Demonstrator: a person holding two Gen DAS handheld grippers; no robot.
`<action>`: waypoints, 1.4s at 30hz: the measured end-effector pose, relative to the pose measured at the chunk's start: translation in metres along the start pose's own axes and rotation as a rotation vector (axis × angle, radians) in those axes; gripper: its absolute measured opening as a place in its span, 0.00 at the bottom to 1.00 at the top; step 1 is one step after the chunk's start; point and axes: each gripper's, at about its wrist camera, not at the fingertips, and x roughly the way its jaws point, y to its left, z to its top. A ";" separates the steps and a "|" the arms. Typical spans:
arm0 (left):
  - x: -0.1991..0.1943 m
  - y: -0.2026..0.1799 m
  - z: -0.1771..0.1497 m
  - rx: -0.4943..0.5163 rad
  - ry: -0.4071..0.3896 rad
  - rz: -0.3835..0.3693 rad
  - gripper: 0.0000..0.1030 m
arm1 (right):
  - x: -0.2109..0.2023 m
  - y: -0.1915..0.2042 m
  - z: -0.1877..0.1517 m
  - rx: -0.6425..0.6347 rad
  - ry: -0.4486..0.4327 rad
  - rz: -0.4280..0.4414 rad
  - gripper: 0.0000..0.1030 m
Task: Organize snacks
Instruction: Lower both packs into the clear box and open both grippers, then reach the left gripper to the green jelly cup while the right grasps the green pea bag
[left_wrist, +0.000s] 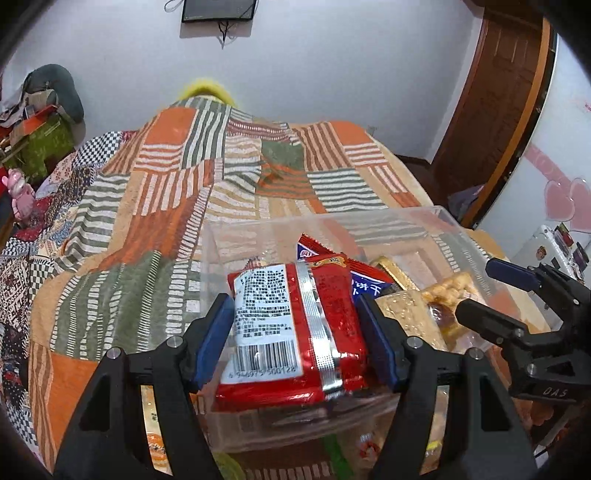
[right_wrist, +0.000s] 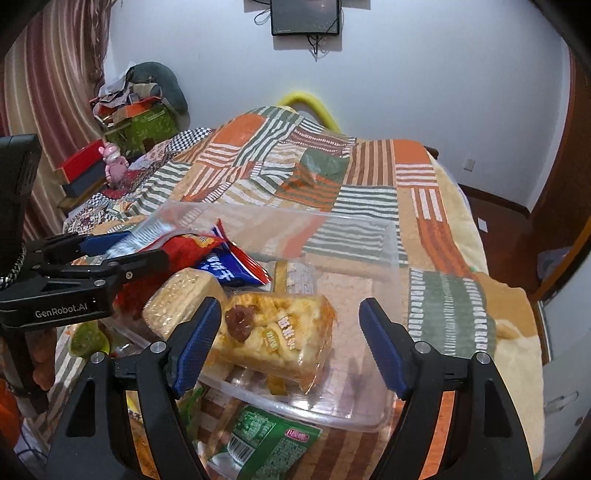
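- Your left tongs (left_wrist: 295, 328) are clamped on a red foil snack packet with a white barcode label (left_wrist: 291, 325), one blue pad pressed to each long side, and hold it above the near left part of the clear rectangular plastic bin (left_wrist: 454, 229).
- Your right tongs (right_wrist: 288, 343) stand wide apart with nothing between the pads; the left pad sits just beside the orange-wrapped puffed-rice cake with a brown date on top (right_wrist: 273, 336), while the right pad has bare bin floor around it.
- In the bin, that cake lies near the front edge, a pale rice-cracker block in clear wrap (right_wrist: 181, 299) is to its left, and a blue-and-red crisp bag (right_wrist: 229, 266) leans behind them at the left wall.
- The bin's right half and far wall are open, which leaves you room there.
- A green printed snack packet (right_wrist: 266, 443) lies outside, under the bin's near rim.
- The bin rests on a bed under an orange, green and white patchwork cover (right_wrist: 332, 166); the bed's right edge drops to a dark floor close to the bin.
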 end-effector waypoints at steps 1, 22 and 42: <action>-0.004 0.000 0.000 0.003 -0.006 0.002 0.67 | -0.004 0.000 0.000 0.001 -0.002 0.003 0.73; -0.084 0.043 -0.060 -0.013 0.003 0.092 0.72 | -0.039 0.000 -0.036 0.054 0.019 0.013 0.73; -0.034 0.049 -0.108 -0.062 0.128 0.036 0.61 | 0.002 0.005 -0.069 0.111 0.166 0.070 0.69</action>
